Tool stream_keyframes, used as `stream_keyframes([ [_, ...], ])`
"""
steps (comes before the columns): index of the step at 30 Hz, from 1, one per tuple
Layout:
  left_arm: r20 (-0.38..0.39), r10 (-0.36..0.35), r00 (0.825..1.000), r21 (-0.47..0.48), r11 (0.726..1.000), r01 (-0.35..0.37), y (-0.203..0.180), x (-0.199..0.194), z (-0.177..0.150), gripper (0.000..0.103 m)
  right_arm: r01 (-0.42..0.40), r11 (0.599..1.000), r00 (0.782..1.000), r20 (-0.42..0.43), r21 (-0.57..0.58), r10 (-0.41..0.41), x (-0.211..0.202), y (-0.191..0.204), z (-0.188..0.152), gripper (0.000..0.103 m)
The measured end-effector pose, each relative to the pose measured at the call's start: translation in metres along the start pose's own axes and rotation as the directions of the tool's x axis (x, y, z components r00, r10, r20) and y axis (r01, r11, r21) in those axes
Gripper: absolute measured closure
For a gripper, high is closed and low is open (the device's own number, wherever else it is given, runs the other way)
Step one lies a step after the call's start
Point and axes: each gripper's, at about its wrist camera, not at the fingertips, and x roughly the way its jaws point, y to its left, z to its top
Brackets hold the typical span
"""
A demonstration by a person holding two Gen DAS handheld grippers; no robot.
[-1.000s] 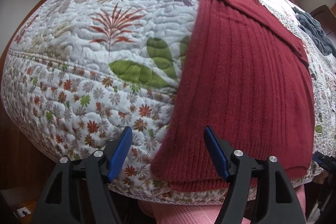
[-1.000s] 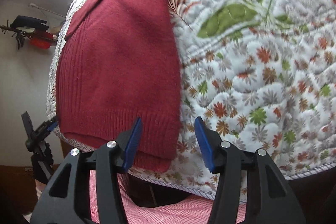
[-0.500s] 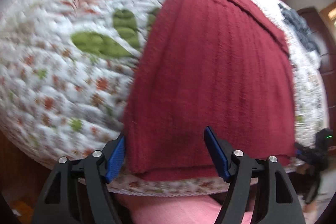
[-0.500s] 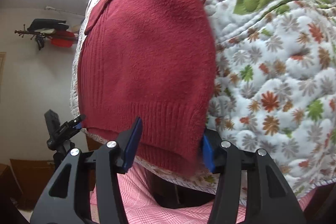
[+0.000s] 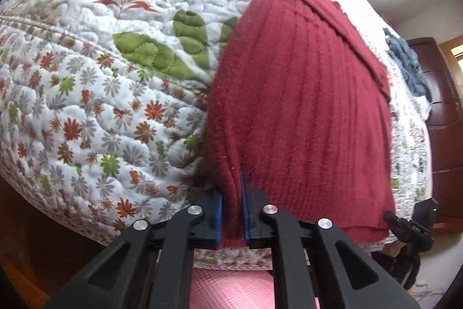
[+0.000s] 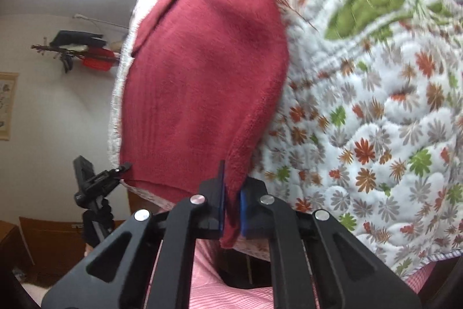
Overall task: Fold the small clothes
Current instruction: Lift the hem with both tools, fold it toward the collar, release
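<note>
Pinching the near-left hem corner of the red knit sweater (image 5: 303, 94), your left gripper (image 5: 231, 210) has its blue-padded fingers (image 5: 216, 215) pressed together on a bunched fold of the ribbed edge. To its left: the quilted bedspread (image 5: 95, 94), white with leaf and flower print, draped over the bed's rounded near edge. Sweater: laid flat on the bed, ribs running away from you, a folded part lying along its far-right edge. Farther right on the bed: a grey-blue garment (image 5: 408, 62), well apart from the sweater. Beyond it: dark wooden furniture (image 5: 442, 118).

From the right wrist camera, leftmost: a small camera on a tripod (image 6: 92, 187) just beside the sweater's hem corner, and a wall rack (image 6: 78, 51) with dark and red items. Next: the sweater (image 6: 202, 62) again, near-right hem corner lifted off the quilt. Your right gripper (image 6: 231, 204) holds that corner, fingers (image 6: 220, 193) closed tight on the fabric. Rightmost: bare bedspread (image 6: 376, 106). Below both grippers: pink checked cloth (image 6: 231, 294).
</note>
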Motion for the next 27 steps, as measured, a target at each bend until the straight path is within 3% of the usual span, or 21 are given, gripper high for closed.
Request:
stream_keyframes([
  [5,0.055,-0.114,0.992,-0.008,0.993,0.115,-0.011,-0.021,0.013,0.095,-0.071,0.997,0.997,0.034,-0.033,0.072,-0.016,0.016,0.014,0.097],
  [10,0.105,-0.154,0.983,0.023,0.988,0.152,-0.029,-0.035,0.038,0.095,-0.126,0.991,0.989,0.072,-0.045,0.129,-0.027,0.031,0.041,0.097],
  [18,0.157,-0.150,0.976,0.013,0.989,0.150,-0.037,-0.040,0.095,0.095,-0.133,0.990,0.984,0.118,-0.036,0.137,-0.034,0.043,0.097,0.097],
  [27,0.145,-0.118,0.982,-0.029,0.992,0.123,-0.048,0.003,0.167,0.095,-0.158,0.982,0.982,0.119,0.105,0.146,-0.013,0.019,0.161,0.097],
])
